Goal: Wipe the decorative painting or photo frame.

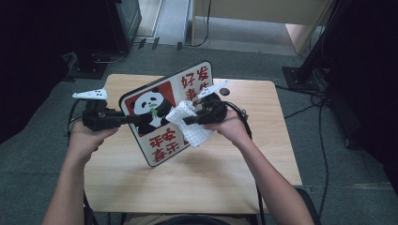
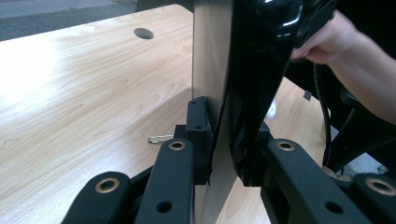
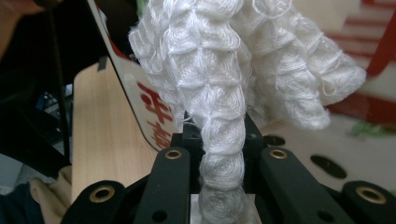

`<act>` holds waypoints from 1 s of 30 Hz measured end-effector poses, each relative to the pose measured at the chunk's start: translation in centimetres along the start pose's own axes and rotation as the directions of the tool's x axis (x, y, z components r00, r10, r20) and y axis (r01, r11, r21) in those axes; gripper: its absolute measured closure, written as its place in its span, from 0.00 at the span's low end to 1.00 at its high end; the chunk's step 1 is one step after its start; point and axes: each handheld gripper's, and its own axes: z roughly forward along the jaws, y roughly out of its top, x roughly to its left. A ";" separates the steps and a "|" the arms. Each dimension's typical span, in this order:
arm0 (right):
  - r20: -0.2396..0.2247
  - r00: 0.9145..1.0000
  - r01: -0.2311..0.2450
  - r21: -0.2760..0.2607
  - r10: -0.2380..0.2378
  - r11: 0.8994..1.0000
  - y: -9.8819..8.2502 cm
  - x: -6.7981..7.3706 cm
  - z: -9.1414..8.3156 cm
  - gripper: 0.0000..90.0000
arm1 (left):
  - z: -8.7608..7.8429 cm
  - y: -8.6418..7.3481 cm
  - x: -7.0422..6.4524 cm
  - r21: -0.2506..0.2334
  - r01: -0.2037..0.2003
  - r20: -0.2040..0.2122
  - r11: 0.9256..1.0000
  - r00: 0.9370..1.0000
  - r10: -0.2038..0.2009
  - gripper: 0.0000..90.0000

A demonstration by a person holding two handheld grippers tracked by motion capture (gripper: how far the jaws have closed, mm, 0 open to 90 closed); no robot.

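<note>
Overhead, white waffle-weave cloth (image 1: pixel 193 124) lies against the tilted panda sign (image 1: pixel 164 110).

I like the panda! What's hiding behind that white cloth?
The white waffle-weave cloth covers the middle of the panda picture board. The panda and red characters show around it; what's printed underneath can't be seen.

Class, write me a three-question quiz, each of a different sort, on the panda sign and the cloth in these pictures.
1. True or false: the left gripper clamps the edge of the panda sign.
2. What does the right gripper hold? A) sponge B) white cloth C) brush
3. Fill in: the sign is held ___ the wooden table.

Key: 1 true; 2 B; 3 above.
</note>
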 end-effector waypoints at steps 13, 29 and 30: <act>-0.013 0.997 0.069 -0.064 -0.070 0.996 4.8 2.8 -1.9 0.88 | 0.0 -0.1 -0.2 -0.010 0.006 -0.009 1.000 1.000 -0.006 0.87; 0.005 0.993 0.114 -0.137 -0.114 0.984 6.9 2.7 -1.5 0.88 | 0.0 -0.3 -0.3 -0.017 0.012 -0.009 1.000 1.000 -0.012 0.87; 0.006 0.993 0.116 -0.141 -0.116 0.983 7.0 2.8 -1.5 0.88 | 0.0 -0.3 -0.3 -0.017 0.015 -0.008 1.000 1.000 -0.015 0.87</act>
